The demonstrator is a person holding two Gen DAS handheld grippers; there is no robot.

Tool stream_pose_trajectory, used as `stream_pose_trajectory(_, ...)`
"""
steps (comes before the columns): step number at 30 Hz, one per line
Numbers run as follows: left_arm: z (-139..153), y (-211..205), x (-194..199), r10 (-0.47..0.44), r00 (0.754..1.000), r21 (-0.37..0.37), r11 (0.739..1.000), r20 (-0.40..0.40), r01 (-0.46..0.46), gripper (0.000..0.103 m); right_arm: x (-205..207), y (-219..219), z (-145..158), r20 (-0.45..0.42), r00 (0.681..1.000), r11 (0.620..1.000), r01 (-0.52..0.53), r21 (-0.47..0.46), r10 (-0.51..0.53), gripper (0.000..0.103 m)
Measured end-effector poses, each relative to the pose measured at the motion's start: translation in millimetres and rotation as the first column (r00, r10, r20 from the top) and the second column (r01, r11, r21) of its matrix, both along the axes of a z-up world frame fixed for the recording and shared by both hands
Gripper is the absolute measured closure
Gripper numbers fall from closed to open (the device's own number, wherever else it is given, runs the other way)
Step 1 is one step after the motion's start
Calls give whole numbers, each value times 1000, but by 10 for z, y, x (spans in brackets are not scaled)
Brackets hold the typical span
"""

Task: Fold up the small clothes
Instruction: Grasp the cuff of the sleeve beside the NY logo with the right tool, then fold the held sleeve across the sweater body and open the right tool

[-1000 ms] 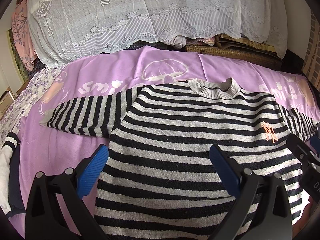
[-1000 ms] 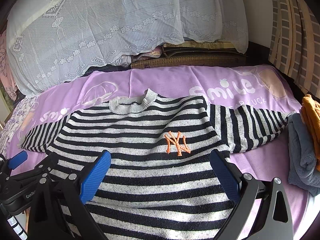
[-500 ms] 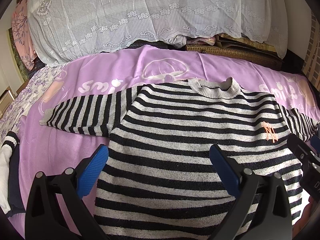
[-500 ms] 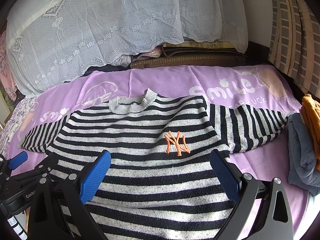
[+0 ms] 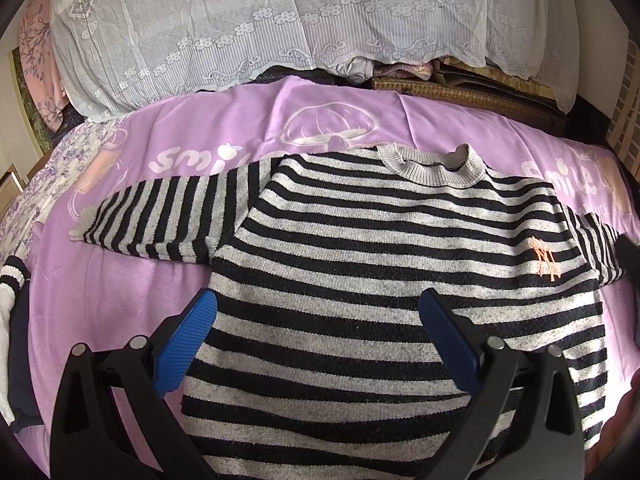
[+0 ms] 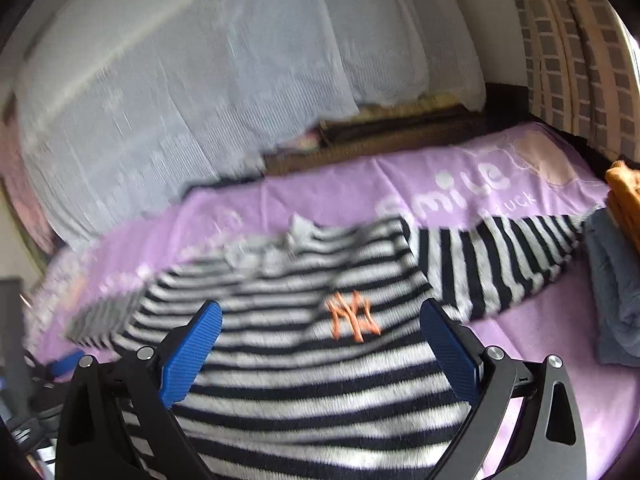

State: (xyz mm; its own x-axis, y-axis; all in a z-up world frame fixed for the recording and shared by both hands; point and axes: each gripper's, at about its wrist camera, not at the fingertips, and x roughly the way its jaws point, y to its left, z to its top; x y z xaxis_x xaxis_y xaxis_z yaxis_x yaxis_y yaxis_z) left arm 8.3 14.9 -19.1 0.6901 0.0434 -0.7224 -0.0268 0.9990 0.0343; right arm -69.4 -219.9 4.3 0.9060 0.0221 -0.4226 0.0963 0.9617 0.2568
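A black-and-grey striped sweater (image 5: pixel 360 264) lies flat, front up, on a purple sheet (image 5: pixel 100 300), sleeves spread to both sides. It has a grey collar and an orange logo (image 6: pixel 354 316). My left gripper (image 5: pixel 318 320) hovers open over the sweater's lower left part, nothing between its blue pads. My right gripper (image 6: pixel 320 328) is open above the sweater's (image 6: pixel 320 380) lower middle, just below the logo. The right sleeve (image 6: pixel 492 260) stretches toward the right. The right wrist view is blurred by motion.
White lace-covered bedding (image 5: pixel 260 20) is piled behind the sheet. A folded grey-blue cloth (image 6: pixel 616 280) and an orange garment (image 6: pixel 624 188) lie at the right. A white-and-dark garment (image 5: pixel 10 320) lies at the left edge. A tiled wall (image 6: pixel 568 40) stands at the right.
The right gripper has swung, blurring its view and shifting the scene left and down. The other gripper's tip has nearly left the left wrist view. The sweater lies as before.
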Motion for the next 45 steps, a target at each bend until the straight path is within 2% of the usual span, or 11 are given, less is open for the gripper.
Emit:
stream_pose_trajectory(1,-16,14,18,-5,1000,-10,1000,-8,5,4,-66,-130,-6,71,997,998,-15,55,11,3)
stream_pose_trajectory(3,-70,53,57,-23,999,-35,999,-31,21,4,-104,-358,1,86,994,992,54,110,-64,3)
stream_pose_trajectory(12,-246,451,329,52,994,-27,998,-99,-55,4,-168,-1509,-176,-63,957,931,292,221,-285,4)
stream_pose_trajectory(18,-465,690,473,100,975,-119,985,-199,-125,4,61,-1631,-351,-148,956,915,286,286,-253,4)
stream_pose_trajectory(21,-515,713,469,104,972,-129,983,-212,-133,4,249,-1762,-540,-238,940,865,322,386,-244,4)
stream_pose_trajectory(24,-519,684,458,107,973,-109,985,-203,-131,4,382,-1910,-823,-321,914,772,387,504,-249,4)
stream_pose_trajectory(29,-550,578,453,106,974,-43,992,-198,-116,4,647,-2032,-799,-312,865,734,499,461,-392,5)
stream_pose_trajectory(34,-541,565,435,105,976,-25,993,-189,-112,4,847,-2293,-809,-248,774,691,632,351,-582,25)
stream_pose_trajectory(35,-544,566,443,105,976,-26,993,-191,-112,4,853,-2341,-820,-241,767,689,640,340,-594,38)
stream_pose_trajectory(39,-546,554,456,104,976,-20,994,-192,-110,4,794,-2439,-833,-187,804,714,589,378,-564,82)
stream_pose_trajectory(45,-559,516,454,105,977,7,994,-183,-106,4,720,-2219,-488,-21,875,825,464,323,-483,92)
